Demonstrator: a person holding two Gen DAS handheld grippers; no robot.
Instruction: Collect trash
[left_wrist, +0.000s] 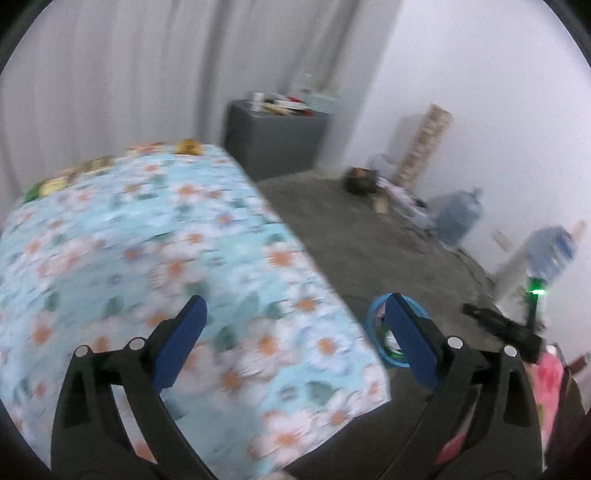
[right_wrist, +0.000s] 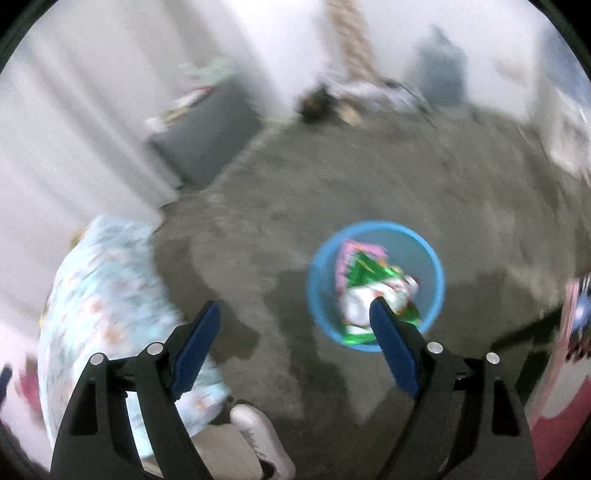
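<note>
Both your grippers are empty rn: left gripper (left_wrist: 295, 317) has jaws spread wide w/ nothing between them, and right gripper (right_wrist: 295, 321) is the same. The round blue plastic bin (right_wrist: 436, 258) on the grey floor (right_wrist: 258, 206) already holds crumpled green, pink and white wrappers (right_wrist: 373, 280), so that part's done. Still left, prob: small yellow-green bits (left_wrist: 55, 184) and a brownish lump (left_wrist: 189, 146) at the far edge of the floral light-blue tablecloth (left_wrist: 147, 240). Too blurred to ID them.

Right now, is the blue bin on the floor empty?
No, the blue bin holds crumpled wrappers, green, pink and white, seen from above in the right wrist view.
</note>
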